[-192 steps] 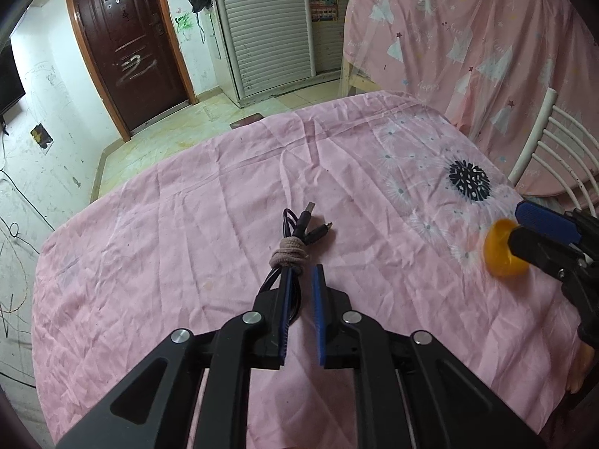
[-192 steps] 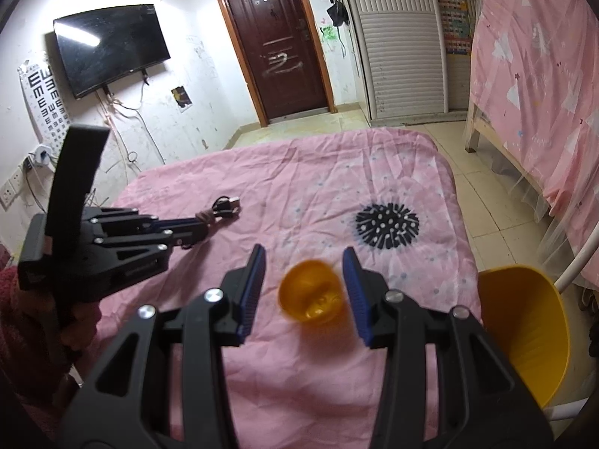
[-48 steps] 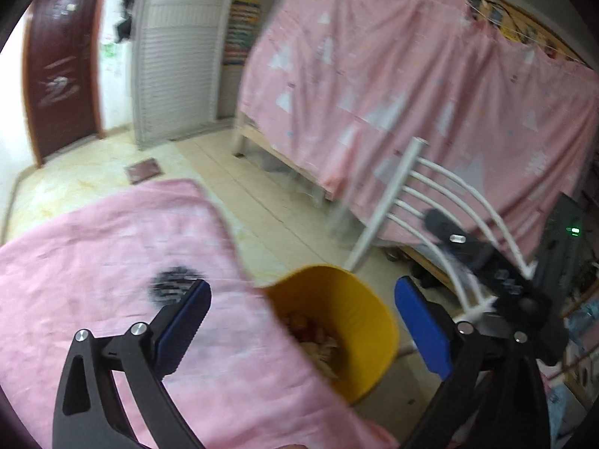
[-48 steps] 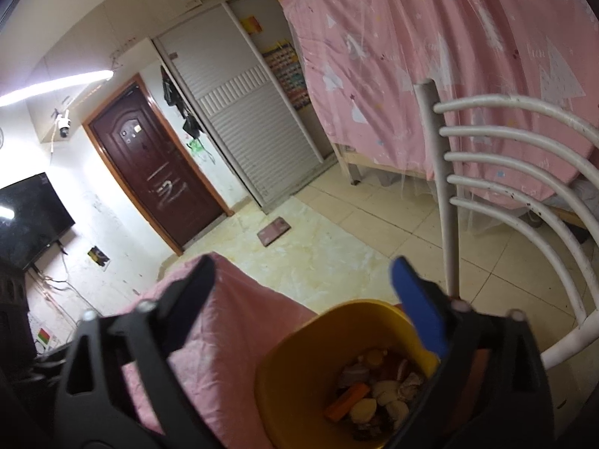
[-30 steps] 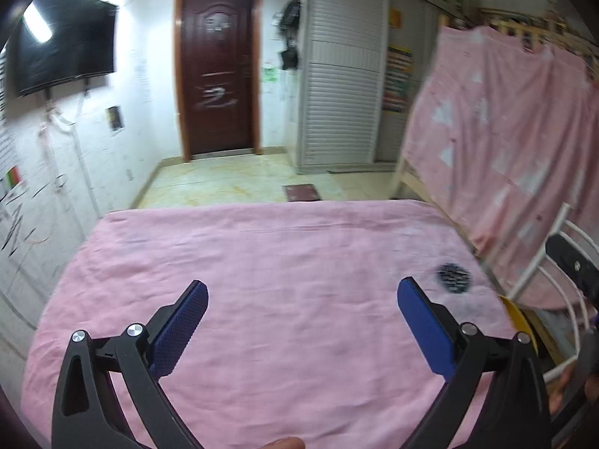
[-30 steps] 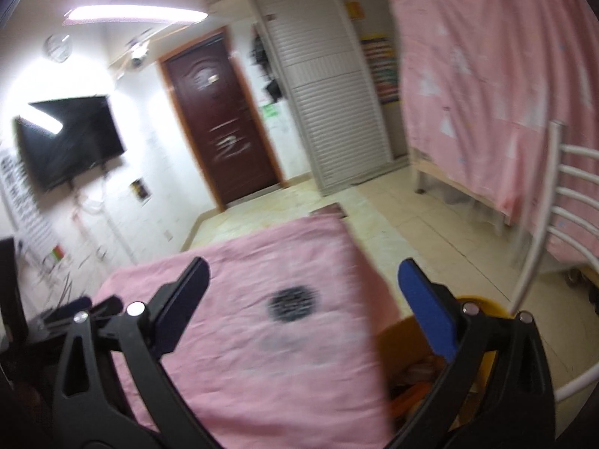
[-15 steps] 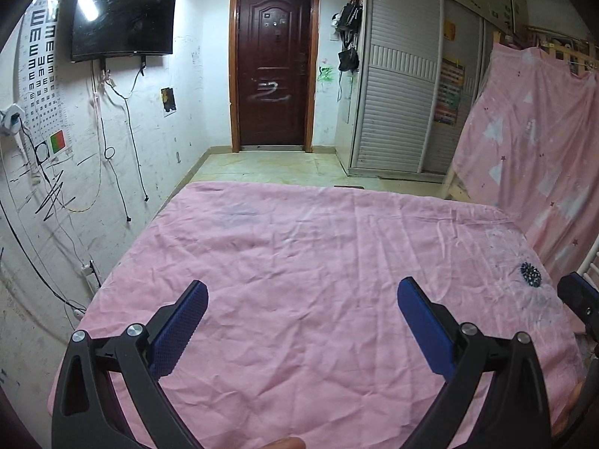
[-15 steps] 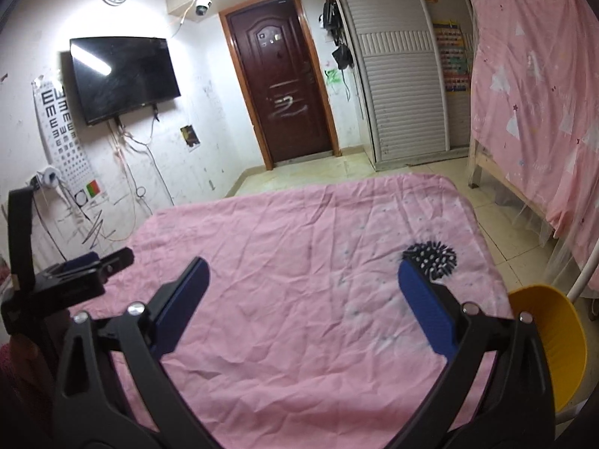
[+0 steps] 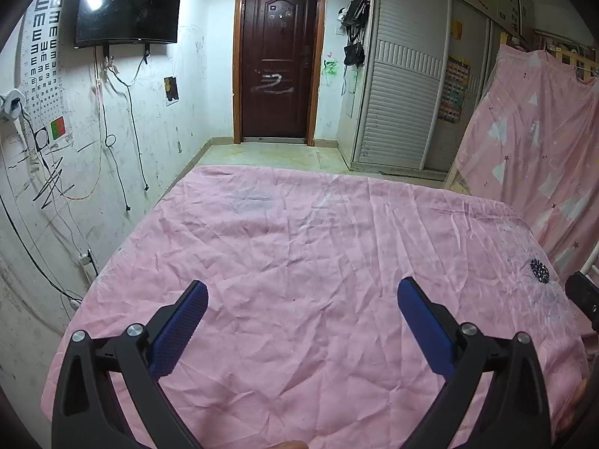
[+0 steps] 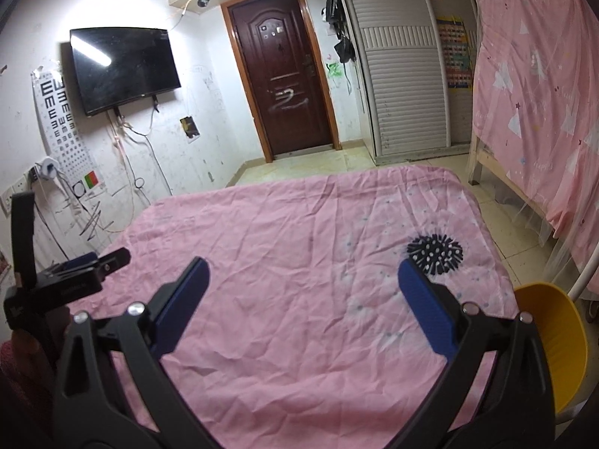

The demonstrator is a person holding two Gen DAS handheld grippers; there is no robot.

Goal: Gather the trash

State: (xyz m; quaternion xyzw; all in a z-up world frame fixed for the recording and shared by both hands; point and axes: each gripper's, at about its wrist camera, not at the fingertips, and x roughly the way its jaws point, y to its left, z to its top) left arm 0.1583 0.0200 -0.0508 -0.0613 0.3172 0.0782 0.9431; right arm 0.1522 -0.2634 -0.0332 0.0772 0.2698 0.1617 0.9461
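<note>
Both black hand-held grippers with blue finger pads, the left gripper and the right gripper, are spread wide and hold nothing above the wrinkled pink cloth-covered table. Readable writing is limited to rows of E shapes on the white eye chart beside the black wall television. Off the table's right edge, just beside it, stands the yellow plastic trash bin; its contents cannot be seen.
</note>
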